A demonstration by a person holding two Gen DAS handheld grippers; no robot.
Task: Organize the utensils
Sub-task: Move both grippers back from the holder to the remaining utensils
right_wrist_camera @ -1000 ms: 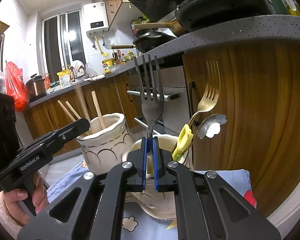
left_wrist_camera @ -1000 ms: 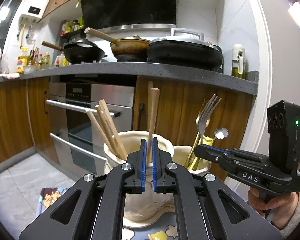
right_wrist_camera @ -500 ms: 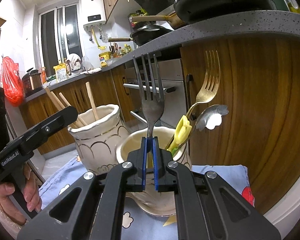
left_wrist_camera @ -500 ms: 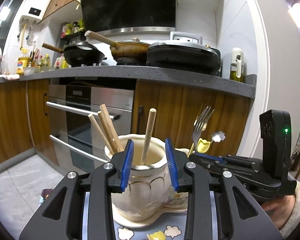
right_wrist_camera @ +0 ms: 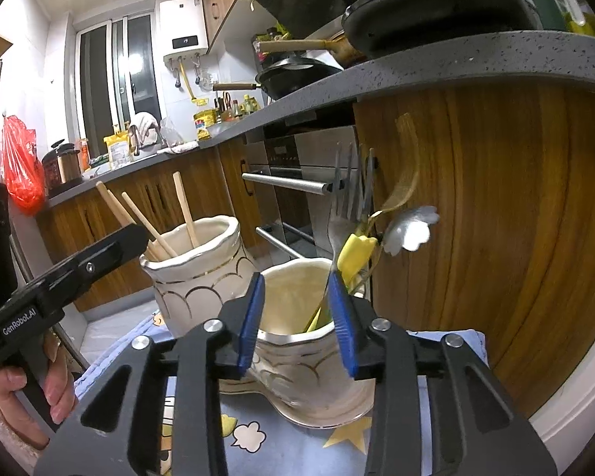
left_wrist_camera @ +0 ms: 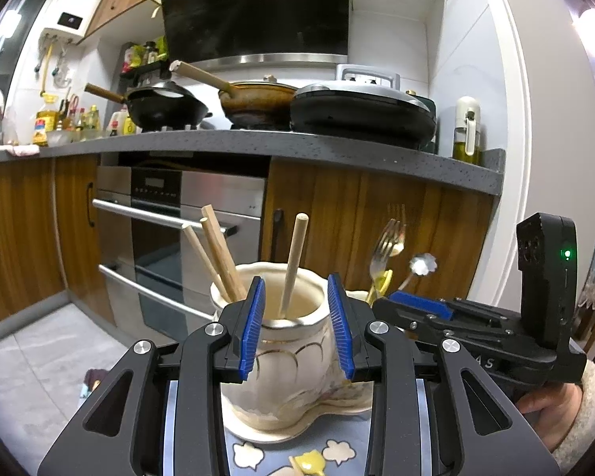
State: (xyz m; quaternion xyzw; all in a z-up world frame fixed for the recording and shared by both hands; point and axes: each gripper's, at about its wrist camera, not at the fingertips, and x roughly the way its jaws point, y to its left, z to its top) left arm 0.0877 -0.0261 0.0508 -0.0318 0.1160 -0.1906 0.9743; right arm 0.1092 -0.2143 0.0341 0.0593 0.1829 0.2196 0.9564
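Observation:
Two cream ceramic holders stand side by side on a cartoon-print cloth. The left holder holds several wooden chopsticks. My left gripper is open and empty, its blue pads on either side of this holder's rim. The right holder holds a steel fork, blurred and leaning right, a gold fork, a flower-shaped spoon and a yellow-handled utensil. My right gripper is open and empty just in front of this holder.
Wooden kitchen cabinets and a steel oven stand right behind the holders. A grey counter above carries pans. The cloth covers the surface under the holders.
My left gripper opened, let go of a chopstick into the left holder and drew back. My right gripper opened and let go of the steel fork, which now tips into the right holder.

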